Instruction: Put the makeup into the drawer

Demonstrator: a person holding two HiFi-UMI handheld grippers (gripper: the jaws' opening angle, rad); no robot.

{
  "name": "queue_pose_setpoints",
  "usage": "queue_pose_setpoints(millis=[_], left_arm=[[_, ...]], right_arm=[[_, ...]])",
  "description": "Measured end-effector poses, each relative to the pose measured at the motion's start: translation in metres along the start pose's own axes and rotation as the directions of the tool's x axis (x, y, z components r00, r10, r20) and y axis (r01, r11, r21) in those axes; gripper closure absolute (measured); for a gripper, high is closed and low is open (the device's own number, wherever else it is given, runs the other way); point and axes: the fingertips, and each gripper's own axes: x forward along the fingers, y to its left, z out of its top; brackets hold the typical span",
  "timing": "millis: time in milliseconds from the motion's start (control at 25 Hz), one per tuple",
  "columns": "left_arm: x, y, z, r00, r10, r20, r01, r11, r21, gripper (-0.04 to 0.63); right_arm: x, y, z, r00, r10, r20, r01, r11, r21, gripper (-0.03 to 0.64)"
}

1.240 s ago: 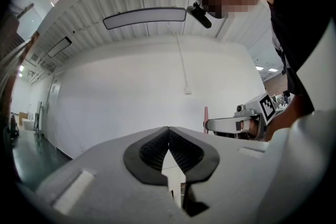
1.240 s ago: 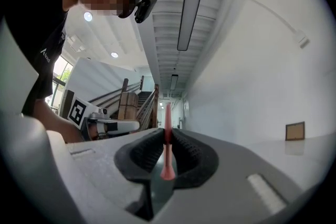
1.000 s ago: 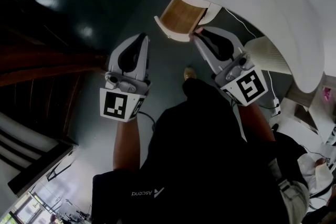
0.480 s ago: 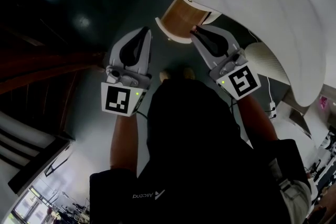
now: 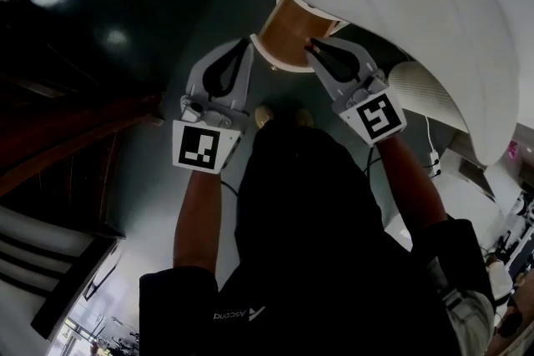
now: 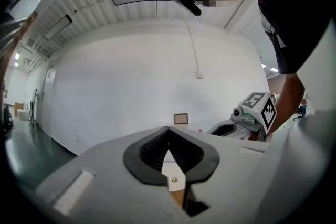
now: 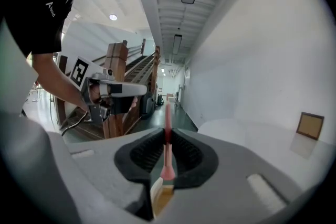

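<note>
At drawer (image 5: 272, 61) rim, pink makeup stick (image 7: 167, 157).

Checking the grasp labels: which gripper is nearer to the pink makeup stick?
Right. The right gripper has its fingers shut on the pink stick, by the right front edge of the open drawer. The left gripper sits at its left front corner, apart from the stick.

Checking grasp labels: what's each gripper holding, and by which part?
Right gripper grips the makeup stick around its middle. Left gripper: jaws together, nothing visibly held; the drawer edge shows below.
</note>
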Motion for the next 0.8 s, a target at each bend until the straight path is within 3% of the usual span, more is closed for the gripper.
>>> queue_pose_setpoints(millis=[200,400,800], left_arm=[[0.014,0.022,-0.03,0.999,-0.031,-0.013,0.031,0.999,-0.037,0.584],[0.03,0.034,-0.061,0.998,-0.052,-0.03,0.051,0.997,-0.061,0.584],[0.059,0.047,-0.128,0.997,-0.061,-0.052,0.056,0.994,-0.094,0.584]], right_arm=[[0.034,-0.006,-0.048,0.989,-0.006,-0.148,-0.001,0.999,-0.043,0.565],[0.068,-0.012,-0.107,0.962,0.032,-0.27,-0.056,0.995,-0.082,0.565],[0.114,-0.015,-0.224,0.862,0.09,-0.499,-0.177,0.976,-0.129,0.565]])
